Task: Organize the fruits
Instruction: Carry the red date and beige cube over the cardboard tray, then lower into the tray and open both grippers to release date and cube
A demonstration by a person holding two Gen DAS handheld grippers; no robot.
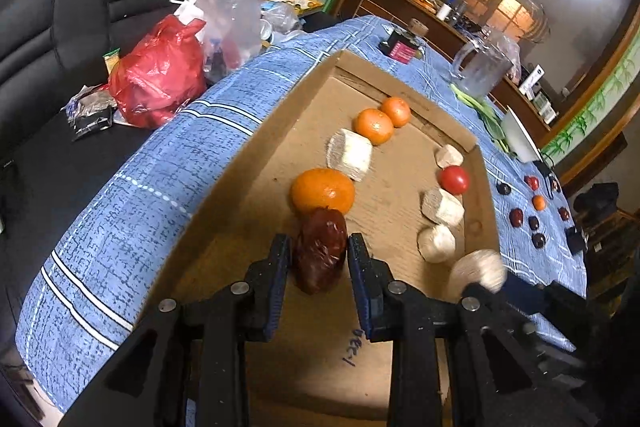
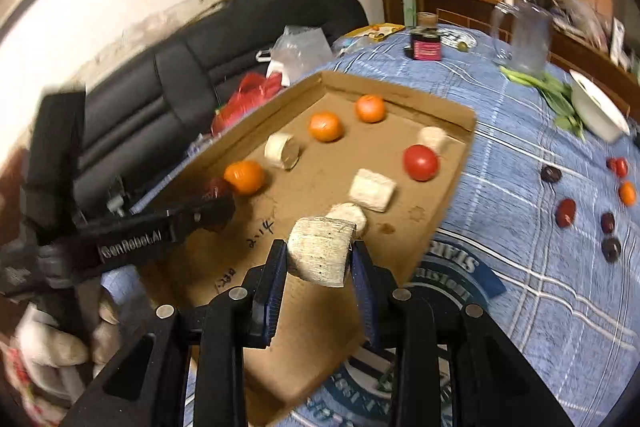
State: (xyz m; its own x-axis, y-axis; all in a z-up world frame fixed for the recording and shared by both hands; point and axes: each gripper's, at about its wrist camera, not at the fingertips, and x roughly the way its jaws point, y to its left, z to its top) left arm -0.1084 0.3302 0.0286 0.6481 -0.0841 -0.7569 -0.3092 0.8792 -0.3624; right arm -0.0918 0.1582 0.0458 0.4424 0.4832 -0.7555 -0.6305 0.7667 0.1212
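Holding a dark red date (image 1: 320,251), the left gripper (image 1: 319,267) is nearly closed on it over the cardboard tray (image 1: 256,147), an orange (image 1: 322,190) at its 12 o'clock. Narrowly parted, the right gripper (image 2: 319,269) clamps a pale cut chunk (image 2: 320,251) above the tray's near half.

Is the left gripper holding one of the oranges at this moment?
No, the left gripper is clamped on a dark red date, just short of the nearest orange.

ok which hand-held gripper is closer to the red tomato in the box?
Right. The right hand-held gripper, shut on a pale cut chunk, is on the red tomato's side of the cardboard box. The left hand-held gripper, gripping a dark red date, is across the box.
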